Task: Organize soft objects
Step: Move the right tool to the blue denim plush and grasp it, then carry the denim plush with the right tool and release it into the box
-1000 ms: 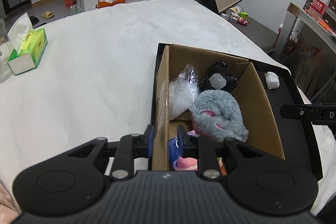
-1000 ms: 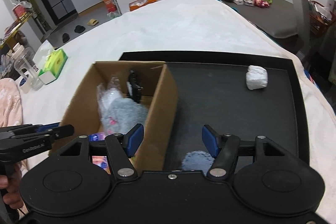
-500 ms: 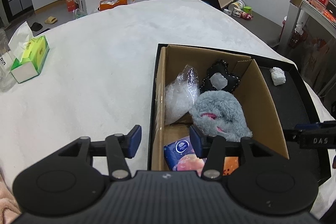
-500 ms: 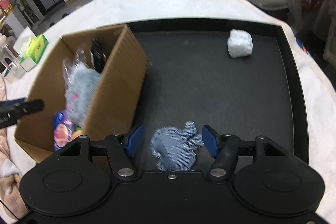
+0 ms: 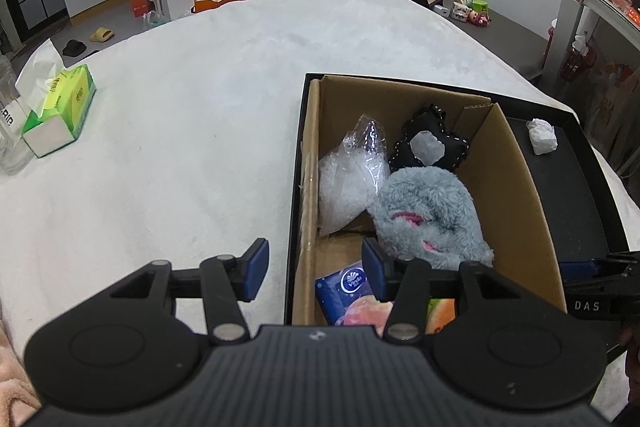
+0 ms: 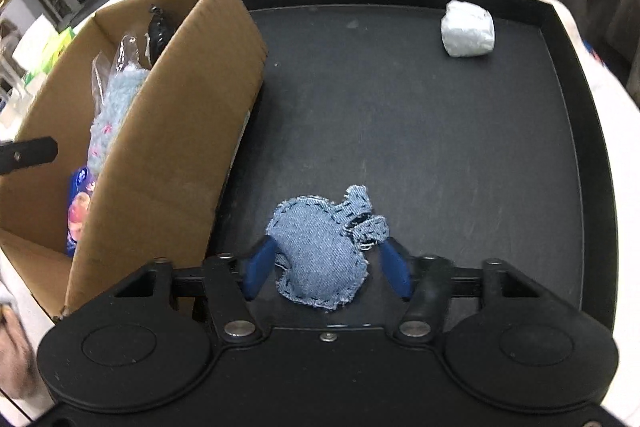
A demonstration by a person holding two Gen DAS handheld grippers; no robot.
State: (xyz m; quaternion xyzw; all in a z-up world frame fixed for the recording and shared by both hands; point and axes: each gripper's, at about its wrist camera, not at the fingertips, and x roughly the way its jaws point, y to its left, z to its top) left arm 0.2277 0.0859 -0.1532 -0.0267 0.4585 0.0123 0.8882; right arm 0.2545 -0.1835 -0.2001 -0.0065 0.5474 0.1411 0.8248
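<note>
A cardboard box (image 5: 516, 195) stands at the left end of a black tray (image 6: 440, 115). It holds a grey plush toy (image 5: 428, 215), a clear plastic bag (image 5: 352, 179), a black stitched cushion (image 5: 428, 143) and a blue tissue pack (image 5: 348, 287). My left gripper (image 5: 316, 271) is open, its fingers astride the box's left wall. My right gripper (image 6: 326, 267) is open around a denim apple-shaped pouch (image 6: 320, 247) lying on the tray. A white wad (image 6: 468, 29) lies at the tray's far right corner.
A green tissue box (image 5: 60, 111) and a clear bottle (image 5: 8, 131) stand at the far left of the white table (image 5: 180, 107). The right gripper's side (image 5: 600, 287) shows in the left wrist view by the box's right wall.
My left gripper let go of the box's left wall and opened. My right gripper moved down and forward over the tray, so the denim pouch now lies between its open fingers.
</note>
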